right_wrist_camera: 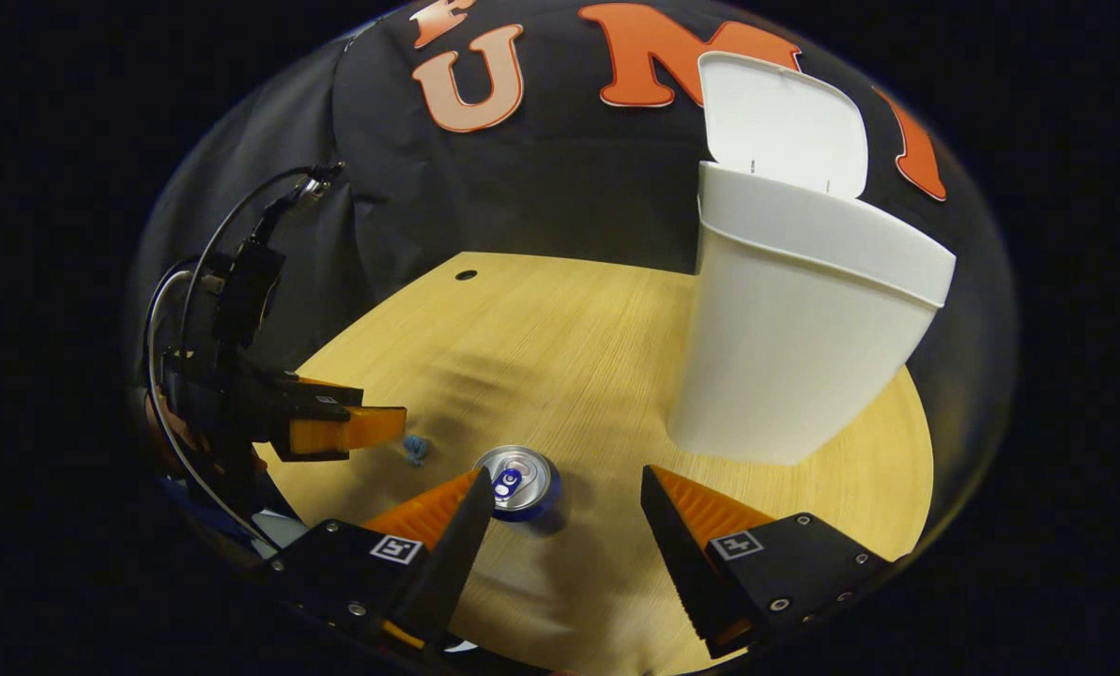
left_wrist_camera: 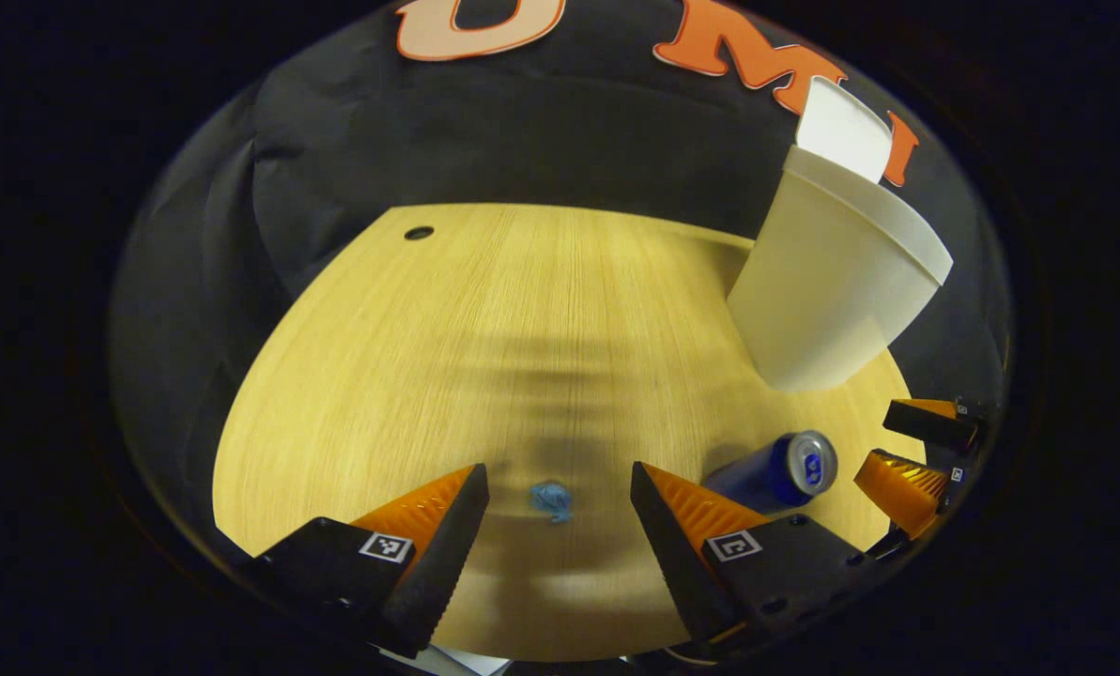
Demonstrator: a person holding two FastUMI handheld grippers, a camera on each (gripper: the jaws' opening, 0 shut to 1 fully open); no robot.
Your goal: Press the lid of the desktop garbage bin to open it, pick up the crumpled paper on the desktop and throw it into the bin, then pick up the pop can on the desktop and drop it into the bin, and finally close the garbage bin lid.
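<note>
Blue paper [left_wrist_camera: 551, 499] lies between open jaws (untouched).

Open right gripper [right_wrist_camera: 560, 516] above pop can [right_wrist_camera: 519, 482]; bin [right_wrist_camera: 785, 347] lid [right_wrist_camera: 785, 122] up.

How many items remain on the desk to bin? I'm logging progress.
2. The crumpled paper lies on the desk ahead of the left gripper; the pop can lies on its side ahead of the right gripper.

A light wooden table [left_wrist_camera: 541, 310] with a rounded edge fills the middle. Near its far edge is a small dark round hole [left_wrist_camera: 419, 232]. Behind the table hangs a black cloth wall [left_wrist_camera: 522, 141]. Soft shadows lie on the wood.
</note>
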